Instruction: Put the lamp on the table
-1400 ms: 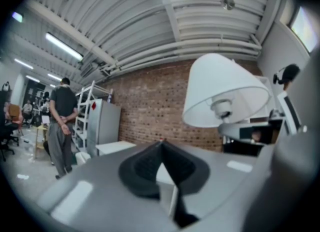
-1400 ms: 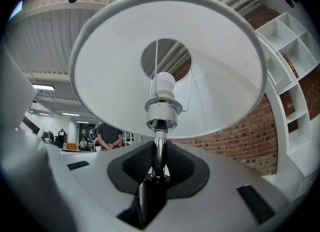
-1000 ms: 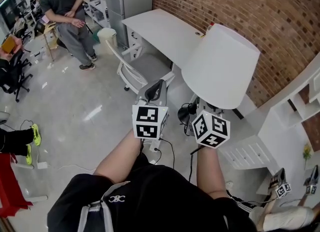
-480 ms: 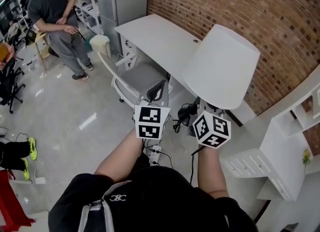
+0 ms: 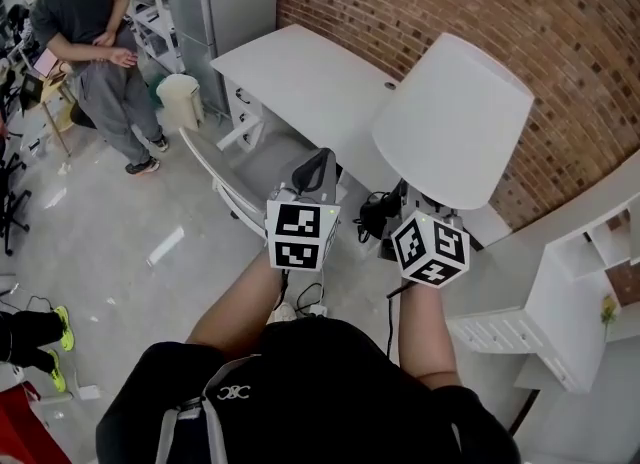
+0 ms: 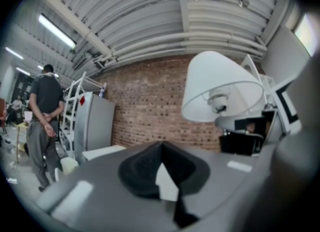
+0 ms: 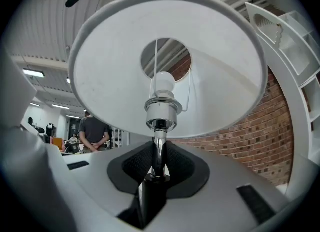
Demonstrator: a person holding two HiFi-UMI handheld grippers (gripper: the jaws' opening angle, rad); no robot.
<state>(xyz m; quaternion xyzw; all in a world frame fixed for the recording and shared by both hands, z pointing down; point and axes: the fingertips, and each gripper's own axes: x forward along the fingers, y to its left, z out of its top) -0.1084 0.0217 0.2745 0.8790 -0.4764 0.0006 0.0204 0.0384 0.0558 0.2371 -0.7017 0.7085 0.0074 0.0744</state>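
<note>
The lamp has a white cone shade (image 5: 452, 122) and a chrome stem (image 7: 158, 156) under a bulb socket (image 7: 161, 112). My right gripper (image 5: 414, 204) is shut on that stem just below the socket and holds the lamp upright in the air, right of the white table (image 5: 300, 77) by the brick wall. In the right gripper view the black pads (image 7: 134, 165) press on the stem from both sides. My left gripper (image 5: 316, 174) hangs beside it, shut with nothing held. The left gripper view shows the lamp shade (image 6: 220, 83) to the right.
A white office chair (image 5: 235, 187) stands in front of the table. A waste bin (image 5: 180, 102) and a standing person (image 5: 85, 37) are at the far left. White shelving (image 5: 585, 287) fills the right side. Cables and a power strip (image 5: 305, 304) lie on the floor.
Both grippers and the lamp have drawn closer to the table, which now sits lower and nearer in the head view. The grip on the stem is unchanged.
</note>
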